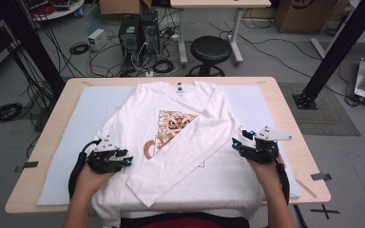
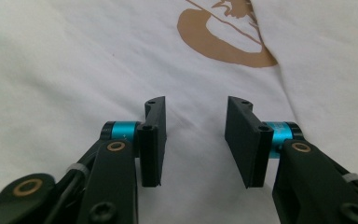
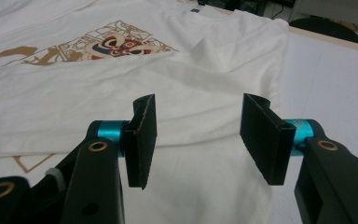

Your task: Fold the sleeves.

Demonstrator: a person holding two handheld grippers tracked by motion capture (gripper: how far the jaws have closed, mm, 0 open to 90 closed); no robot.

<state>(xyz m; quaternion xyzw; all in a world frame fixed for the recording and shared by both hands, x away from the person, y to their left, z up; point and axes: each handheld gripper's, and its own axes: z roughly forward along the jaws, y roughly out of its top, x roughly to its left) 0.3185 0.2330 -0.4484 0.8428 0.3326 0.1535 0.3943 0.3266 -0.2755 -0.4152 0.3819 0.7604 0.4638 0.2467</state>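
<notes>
A white long-sleeve T-shirt (image 1: 180, 142) is lying face up, flat on a pale blue mat (image 1: 66, 142) on the wooden table (image 1: 43, 137), collar at the far edge and hem hanging over the near edge. Folding is judged as just begun: the sleeve on the right (image 1: 180, 154) is already folded diagonally across the chest print (image 1: 166, 128); the sleeve on the left, the side folds and the final fold are judged as remaining. The left gripper (image 1: 122, 159) is being held low over the shirt's left side, its jaws parted with nothing between them, bare fabric beneath. The right gripper (image 1: 240, 138) is being held just above the shirt's right edge, jaws apart and empty, pointing toward the folded sleeve.
</notes>
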